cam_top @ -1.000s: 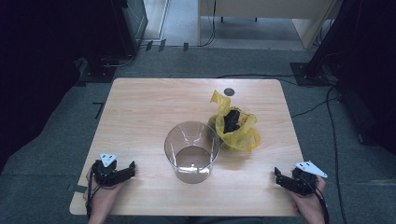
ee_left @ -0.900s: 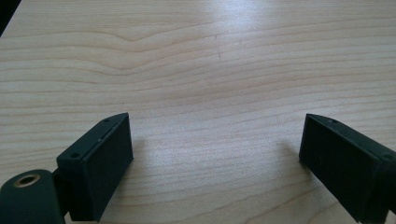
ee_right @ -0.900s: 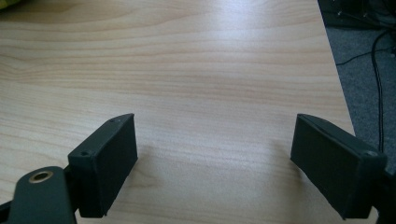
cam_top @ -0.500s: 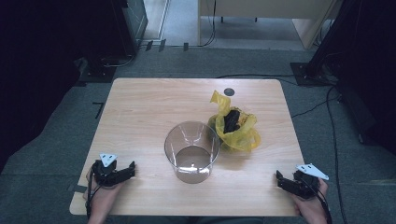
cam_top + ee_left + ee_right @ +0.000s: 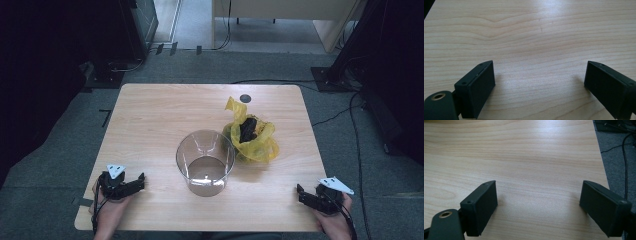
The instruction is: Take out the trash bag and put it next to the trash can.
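Both claws spread and empty at the near corners of the worktop (image 5: 150,115).
The yellow bag (image 5: 252,140), touching the clear cup (image 5: 205,162), lies forward-left of the right claw (image 5: 306,196), farther from the left claw (image 5: 135,182).

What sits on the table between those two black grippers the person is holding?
In the high view, a clear plastic cup stands roughly midway between the left gripper and the right gripper, a little farther from the person; otherwise only bare wooden table.
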Demonstrator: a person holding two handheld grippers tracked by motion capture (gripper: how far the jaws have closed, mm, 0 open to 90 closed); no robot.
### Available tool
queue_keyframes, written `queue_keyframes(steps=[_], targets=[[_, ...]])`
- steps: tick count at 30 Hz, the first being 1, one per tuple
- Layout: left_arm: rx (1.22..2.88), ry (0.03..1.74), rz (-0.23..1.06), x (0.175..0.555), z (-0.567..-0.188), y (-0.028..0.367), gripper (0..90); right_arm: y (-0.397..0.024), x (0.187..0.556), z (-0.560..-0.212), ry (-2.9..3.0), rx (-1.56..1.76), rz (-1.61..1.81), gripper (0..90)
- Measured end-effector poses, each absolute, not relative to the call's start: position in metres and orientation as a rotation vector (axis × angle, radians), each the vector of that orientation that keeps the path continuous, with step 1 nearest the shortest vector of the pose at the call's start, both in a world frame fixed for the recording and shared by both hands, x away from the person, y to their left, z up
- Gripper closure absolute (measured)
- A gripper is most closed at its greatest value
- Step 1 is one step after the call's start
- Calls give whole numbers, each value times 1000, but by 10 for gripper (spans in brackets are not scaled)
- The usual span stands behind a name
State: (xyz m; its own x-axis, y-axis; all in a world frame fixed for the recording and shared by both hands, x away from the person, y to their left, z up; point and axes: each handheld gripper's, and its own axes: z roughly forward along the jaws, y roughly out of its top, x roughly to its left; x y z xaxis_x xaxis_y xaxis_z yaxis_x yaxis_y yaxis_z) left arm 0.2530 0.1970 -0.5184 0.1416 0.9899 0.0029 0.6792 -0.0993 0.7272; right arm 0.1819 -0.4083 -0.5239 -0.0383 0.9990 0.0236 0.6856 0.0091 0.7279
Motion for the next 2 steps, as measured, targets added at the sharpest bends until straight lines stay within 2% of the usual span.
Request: queue_keyframes(steps=[2], targets=[[1845, 1595, 692, 253, -518, 197, 89, -408, 182, -524, 1776, 1727, 791, 142]])
